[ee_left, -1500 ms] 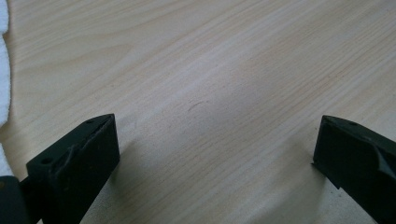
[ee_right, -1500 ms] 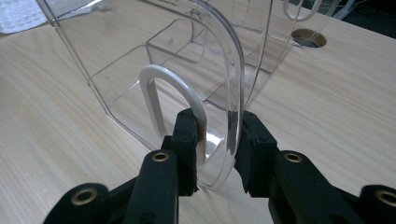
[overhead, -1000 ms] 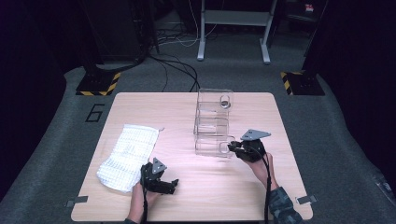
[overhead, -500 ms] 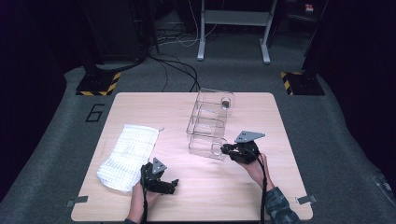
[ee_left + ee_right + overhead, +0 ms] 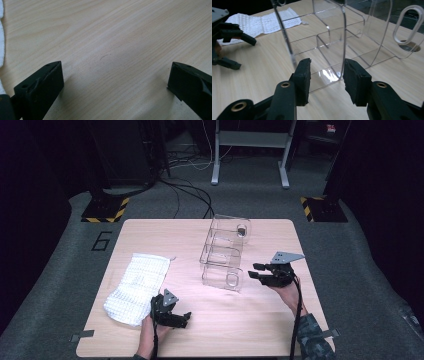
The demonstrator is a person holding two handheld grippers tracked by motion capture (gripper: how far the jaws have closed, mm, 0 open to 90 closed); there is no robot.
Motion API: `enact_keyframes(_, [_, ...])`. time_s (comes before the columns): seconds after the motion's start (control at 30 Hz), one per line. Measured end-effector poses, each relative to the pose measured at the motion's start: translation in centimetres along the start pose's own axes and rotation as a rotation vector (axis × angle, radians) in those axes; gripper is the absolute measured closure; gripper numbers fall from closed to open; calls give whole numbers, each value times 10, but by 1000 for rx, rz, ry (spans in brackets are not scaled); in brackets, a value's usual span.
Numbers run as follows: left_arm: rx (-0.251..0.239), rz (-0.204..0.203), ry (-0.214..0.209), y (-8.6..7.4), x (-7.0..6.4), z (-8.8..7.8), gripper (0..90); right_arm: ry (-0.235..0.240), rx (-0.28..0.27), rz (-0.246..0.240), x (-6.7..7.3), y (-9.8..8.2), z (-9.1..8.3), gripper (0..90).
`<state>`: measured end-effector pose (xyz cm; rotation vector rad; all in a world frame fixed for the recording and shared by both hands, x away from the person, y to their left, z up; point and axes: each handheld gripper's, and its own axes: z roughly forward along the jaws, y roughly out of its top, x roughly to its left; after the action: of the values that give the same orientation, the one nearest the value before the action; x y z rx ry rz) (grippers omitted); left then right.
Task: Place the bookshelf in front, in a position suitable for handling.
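A clear plastic organizer (image 5: 222,255) with several compartments stands in the middle of the wooden table (image 5: 260,320). My right gripper (image 5: 255,271) hovers just right of its near end. Its jaws have just been opening. In the right gripper view the organizer (image 5: 332,37) has one thin wall edge just ahead of the gap in my right gripper (image 5: 328,82), and the pads do not press on it. My left gripper (image 5: 185,319) rests open near the front left. In its own view the left gripper (image 5: 115,77) has only bare wood between wide jaws.
A white textured cloth (image 5: 135,285) lies flat at the table's left, just behind the left hand, and shows as the cloth (image 5: 262,22) in the right gripper view. A small dark round piece (image 5: 242,231) sits in the organizer's far compartment. Striped floor stands lie beyond the table.
The organizer's near end swung a little to the left with the right gripper on it. The right gripper then let go, opened and drew back to the right. The left gripper stayed still.
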<state>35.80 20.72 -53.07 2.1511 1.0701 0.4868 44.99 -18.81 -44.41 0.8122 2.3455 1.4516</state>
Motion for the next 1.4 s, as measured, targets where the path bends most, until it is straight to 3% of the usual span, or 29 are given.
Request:
enact_keyframes(0.03, [0, 0, 0, 0, 0, 0, 1, -18, -4, -3, -2, 2, 1, 572])
enact_keyframes(0.17, [0, -1, 0, 0, 0, 0, 1, -21, 6, -18, -11, 11, 9, 570])
enact_keyframes(0.6, [4, 2, -7, 0, 0, 0, 1, 45, 67, -93, -22, 36, 56, 581])
enact_keyframes(0.7, [0, 0, -3, 0, 0, 0, 1, 55, 61, -110, -23, 40, 62, 593])
enact_keyframes(0.73, [1, 1, -5, 0, 0, 0, 1, 76, 73, -118, -24, 42, 69, 595])
enact_keyframes(1.03, [2, 2, -8, 0, 0, 0, 1, 105, 99, -141, -25, 44, 97, 653])
enact_keyframes(1.1, [2, 2, -8, 0, 0, 0, 1, 110, 101, -158, -25, 43, 100, 678])
enact_keyframes(1.23, [3, 4, -8, 0, 0, 0, 1, 101, 94, -146, -26, 41, 104, 759])
enact_keyframes(1.4, [2, 6, -5, 0, 0, 0, 1, 110, 90, -161, -27, 41, 106, 774])
